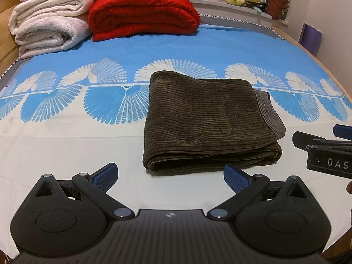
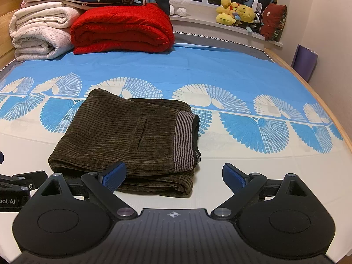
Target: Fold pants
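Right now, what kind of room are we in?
Most likely a bedroom. The folded pants lie on a bed with a blue and white sheet, folded blankets are stacked at its far end, and plush toys sit on the window ledge behind. Both grippers are open and hold nothing.

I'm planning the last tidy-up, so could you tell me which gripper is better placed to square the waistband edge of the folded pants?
Probably the right gripper: open, with the striped waistband just ahead; it lies off to the left gripper's right.

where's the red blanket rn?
The folded red blanket sits at the bed's far end, left of centre in both views, beside the white blanket stack, beyond the folded corduroy pants.
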`<state>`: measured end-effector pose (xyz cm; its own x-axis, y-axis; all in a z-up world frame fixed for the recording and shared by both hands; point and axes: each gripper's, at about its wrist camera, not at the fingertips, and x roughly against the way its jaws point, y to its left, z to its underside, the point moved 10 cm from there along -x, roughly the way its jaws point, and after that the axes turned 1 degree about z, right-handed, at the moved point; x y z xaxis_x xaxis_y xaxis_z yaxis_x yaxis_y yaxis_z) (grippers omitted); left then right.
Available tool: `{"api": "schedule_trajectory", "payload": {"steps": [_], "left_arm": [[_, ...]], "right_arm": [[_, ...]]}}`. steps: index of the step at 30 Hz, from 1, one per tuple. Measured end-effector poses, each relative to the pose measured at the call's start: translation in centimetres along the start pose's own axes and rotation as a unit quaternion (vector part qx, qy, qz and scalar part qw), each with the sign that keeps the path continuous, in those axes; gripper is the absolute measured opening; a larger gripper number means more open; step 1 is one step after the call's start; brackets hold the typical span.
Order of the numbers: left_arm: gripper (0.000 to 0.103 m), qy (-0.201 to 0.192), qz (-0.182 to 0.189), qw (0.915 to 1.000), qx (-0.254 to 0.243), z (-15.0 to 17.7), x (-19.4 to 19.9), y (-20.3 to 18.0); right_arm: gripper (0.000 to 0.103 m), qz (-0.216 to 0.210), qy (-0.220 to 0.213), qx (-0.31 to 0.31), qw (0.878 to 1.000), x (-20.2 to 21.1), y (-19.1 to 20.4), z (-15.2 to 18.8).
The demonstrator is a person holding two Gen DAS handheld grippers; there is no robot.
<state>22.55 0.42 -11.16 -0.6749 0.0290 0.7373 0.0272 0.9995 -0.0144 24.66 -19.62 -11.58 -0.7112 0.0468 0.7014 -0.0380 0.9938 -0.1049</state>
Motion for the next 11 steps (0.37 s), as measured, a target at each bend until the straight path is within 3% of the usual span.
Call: {"api": "schedule_trajectory", "payload": {"steps": [11], "left_arm": [[0.102,-0.004,-0.003,1.0000,-0.006,-0.09,0.02,-0.12]], "right_arm": [[0.095,0.000,0.000,0.000,1.000,0.01,0.04,-0.01]]}}
